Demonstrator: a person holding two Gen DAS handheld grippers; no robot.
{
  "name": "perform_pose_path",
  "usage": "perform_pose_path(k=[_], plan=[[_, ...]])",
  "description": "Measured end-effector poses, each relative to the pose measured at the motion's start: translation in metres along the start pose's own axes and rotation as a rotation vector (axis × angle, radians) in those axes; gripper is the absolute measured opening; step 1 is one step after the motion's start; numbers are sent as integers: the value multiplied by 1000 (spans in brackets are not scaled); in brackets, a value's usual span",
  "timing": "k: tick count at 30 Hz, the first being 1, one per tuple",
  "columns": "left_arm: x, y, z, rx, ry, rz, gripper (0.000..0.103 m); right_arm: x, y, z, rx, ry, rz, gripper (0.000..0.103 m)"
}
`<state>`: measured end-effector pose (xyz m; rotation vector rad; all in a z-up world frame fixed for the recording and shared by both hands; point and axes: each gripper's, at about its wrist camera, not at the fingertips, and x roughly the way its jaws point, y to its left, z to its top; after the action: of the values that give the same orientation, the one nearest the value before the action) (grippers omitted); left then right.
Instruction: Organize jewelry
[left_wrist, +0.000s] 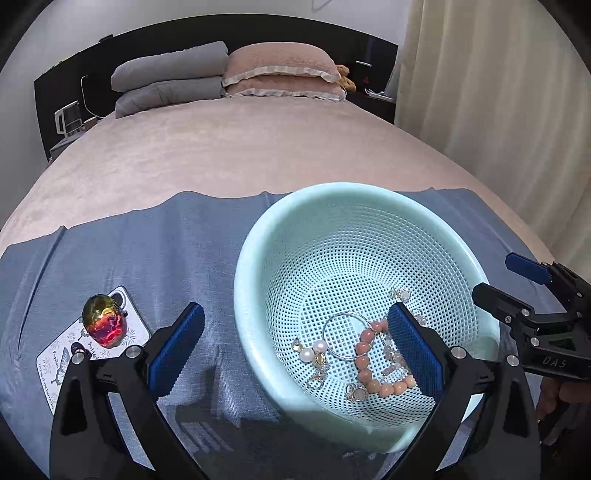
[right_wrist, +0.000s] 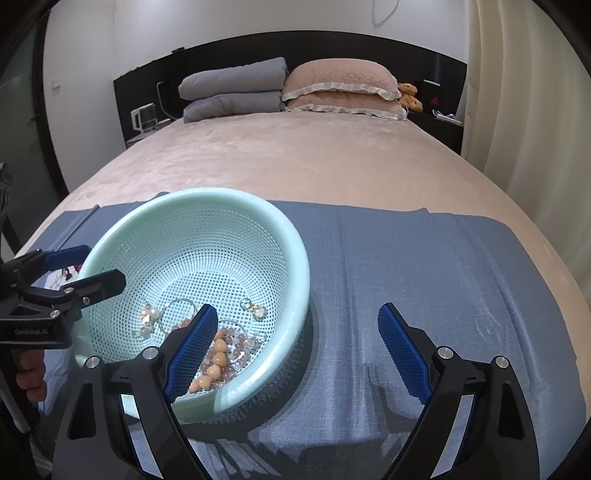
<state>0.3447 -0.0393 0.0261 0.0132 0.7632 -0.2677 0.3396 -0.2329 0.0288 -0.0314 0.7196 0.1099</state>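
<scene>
Two things worry me from where I stand, and the bigger one is the pale mint-green perforated plastic basket, which sits on the blue-grey cloth spread across the near end of the beige bed, toward the cloth's right half as the left camera shows it. It looks light, and both tools straddle its rim; a nudge from either could tip or slide it, and I reckon the contents would scatter into the soft bedding. The left gripper hangs angled downward with its jaws spread wide and nothing clamped, one blue pad outside the basket over the cloth and the other inside, just above the jewellery. The right gripper mirrors it, also slack and empty, its left pad dipping inside the basket's near wall while the other hovers over bare cloth. The smaller worry lies in the pile itself: the coral-pink beaded bracelet, the thin silver hoop and the white pearl earrings lie tangled on the basket floor, so a pinch at one may drag up another, or snag a hook in the mesh. Near the cloth's left edge a white patterned phone carries a glossy red-and-gold oval ornament, well clear of both tools.
</scene>
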Motion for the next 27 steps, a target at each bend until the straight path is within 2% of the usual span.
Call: perform_pose_path(k=[3,8,12,15,18,21,23,27], plan=[[4,-2,-1,9,15,-6,97,6,-3,-3,15,25,14,77],[10,-2,-3,30,23,31,97,16,-6,-9,41,68,54,49],[13,-4,-7,43,20,35,97,19,-7,-13,66,78,92,43],[17,-2,-10,35,26,38,97,20,-5,-13,65,90,129,30],[19,-4,-12,40,34,25,97,18,-4,-12,73,87,142,28],[17,-15,-15,96,31,-12,97,13,-8,-13,98,84,172,26],[15,-23,-17,134,14,10,97,11,-8,-14,96,89,166,26],[10,-23,-18,106,11,-24,96,7,-11,-17,104,95,173,26]])
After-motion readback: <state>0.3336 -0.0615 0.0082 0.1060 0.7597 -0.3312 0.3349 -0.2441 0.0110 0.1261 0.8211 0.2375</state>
